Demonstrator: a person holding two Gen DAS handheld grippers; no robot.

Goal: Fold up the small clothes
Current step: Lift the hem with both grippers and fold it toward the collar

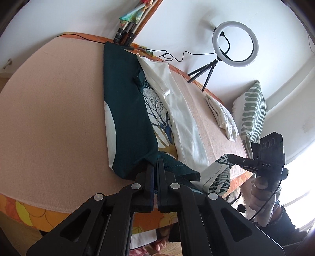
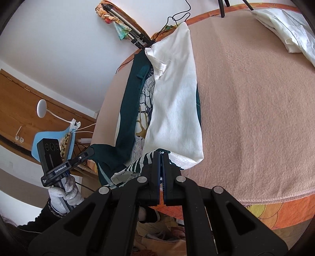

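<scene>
My left gripper [image 1: 155, 163] is pinched on the near dark-green corner of the printed garment [image 1: 130, 110]; my right gripper [image 2: 161, 157] is clamped on its other near corner, the leaf-print hem. 2 corners held so the near edge lifts evenly for a fold, I judge. Garment lies on the pink blanket [image 1: 49, 108], long axis running away from me toward the wall. A folded white cloth [image 1: 222, 116] sits apart.

White walls [image 1: 177, 17] — ring light [image 1: 235, 44] on tripod, wooden door [image 2: 17, 110].
</scene>
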